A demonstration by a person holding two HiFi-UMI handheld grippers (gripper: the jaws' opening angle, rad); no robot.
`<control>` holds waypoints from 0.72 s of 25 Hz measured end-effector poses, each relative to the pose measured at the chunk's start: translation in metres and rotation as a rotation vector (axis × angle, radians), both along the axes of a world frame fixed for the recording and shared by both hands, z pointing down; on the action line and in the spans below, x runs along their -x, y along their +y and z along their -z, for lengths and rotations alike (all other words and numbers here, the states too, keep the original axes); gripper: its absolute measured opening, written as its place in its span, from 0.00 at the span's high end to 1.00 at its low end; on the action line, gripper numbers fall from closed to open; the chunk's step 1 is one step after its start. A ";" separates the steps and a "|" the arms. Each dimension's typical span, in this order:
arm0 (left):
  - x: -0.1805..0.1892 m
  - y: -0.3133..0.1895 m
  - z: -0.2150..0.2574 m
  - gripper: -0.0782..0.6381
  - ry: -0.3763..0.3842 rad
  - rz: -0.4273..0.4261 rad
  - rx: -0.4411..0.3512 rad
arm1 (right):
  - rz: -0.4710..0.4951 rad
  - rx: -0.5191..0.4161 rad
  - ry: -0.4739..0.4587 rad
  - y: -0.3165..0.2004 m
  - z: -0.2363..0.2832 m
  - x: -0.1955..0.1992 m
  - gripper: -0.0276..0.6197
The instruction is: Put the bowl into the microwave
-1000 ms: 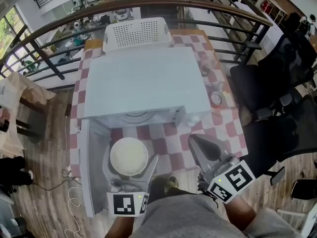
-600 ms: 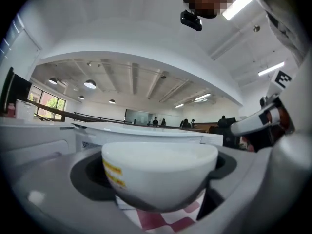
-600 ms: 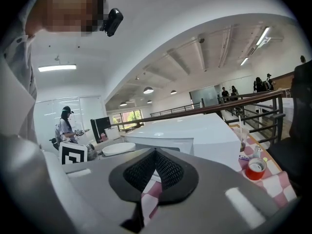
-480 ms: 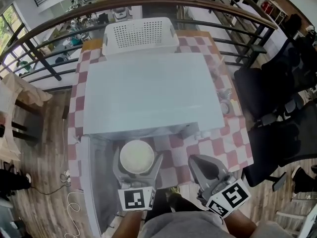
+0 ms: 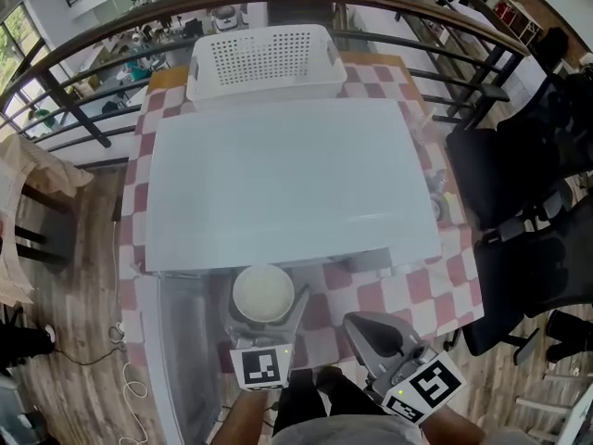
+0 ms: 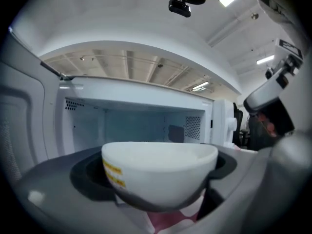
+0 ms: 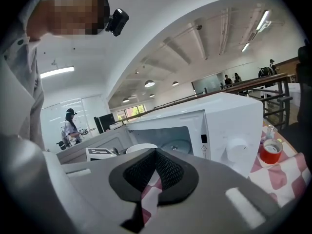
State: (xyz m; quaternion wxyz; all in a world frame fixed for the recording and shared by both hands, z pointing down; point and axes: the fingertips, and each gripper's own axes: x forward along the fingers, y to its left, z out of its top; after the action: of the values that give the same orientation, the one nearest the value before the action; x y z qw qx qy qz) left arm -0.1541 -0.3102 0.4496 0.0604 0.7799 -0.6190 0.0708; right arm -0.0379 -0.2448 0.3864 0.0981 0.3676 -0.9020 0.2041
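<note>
A white bowl (image 5: 263,292) (image 6: 158,172) hangs at the mouth of the white microwave (image 5: 278,179), gripped from both sides by my left gripper (image 5: 264,315) (image 6: 159,179), which is shut on it. In the left gripper view the open microwave cavity (image 6: 131,126) lies straight ahead behind the bowl. The microwave door (image 5: 181,360) stands swung out to the left. My right gripper (image 5: 371,334) (image 7: 155,168) is shut and holds nothing, low at the right in front of the microwave's control side (image 7: 234,130). It also sees the bowl (image 7: 141,148).
The microwave sits on a red and white checked cloth (image 5: 394,290). A white perforated basket (image 5: 266,58) stands behind it. A red tape roll (image 7: 269,152) lies to the right of the microwave. Black chairs (image 5: 519,184) and a railing (image 5: 83,109) ring the table.
My left gripper has carried the bowl forward, up to the microwave's front opening. The right gripper has followed slightly and stayed shut.
</note>
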 end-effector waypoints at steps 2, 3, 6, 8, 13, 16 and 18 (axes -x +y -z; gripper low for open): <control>0.003 -0.007 -0.005 0.14 -0.004 0.006 -0.018 | -0.001 0.006 -0.002 -0.003 -0.004 0.002 0.96; 0.004 -0.011 -0.008 0.14 -0.003 0.010 -0.025 | 0.001 0.008 -0.003 -0.004 -0.006 0.003 0.96; 0.006 -0.020 -0.015 0.14 0.012 0.018 0.000 | 0.011 0.017 -0.001 -0.006 -0.011 0.006 0.96; 0.008 -0.025 -0.018 0.14 0.007 0.020 0.003 | 0.013 0.024 0.002 -0.006 -0.013 0.008 0.96; 0.021 -0.044 -0.028 0.14 0.037 0.089 0.007 | 0.008 0.039 0.015 -0.008 -0.021 0.010 0.96; 0.023 -0.050 -0.034 0.14 0.041 0.098 0.021 | 0.012 0.048 0.010 -0.008 -0.023 0.013 0.96; 0.022 -0.056 -0.038 0.14 0.022 0.093 0.025 | 0.010 0.050 0.008 -0.010 -0.024 0.013 0.96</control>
State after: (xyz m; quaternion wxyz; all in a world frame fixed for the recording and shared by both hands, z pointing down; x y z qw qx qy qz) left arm -0.1763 -0.3657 0.4877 0.0803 0.7502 -0.6529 0.0669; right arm -0.0506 -0.2545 0.4103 0.1118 0.3615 -0.8980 0.2246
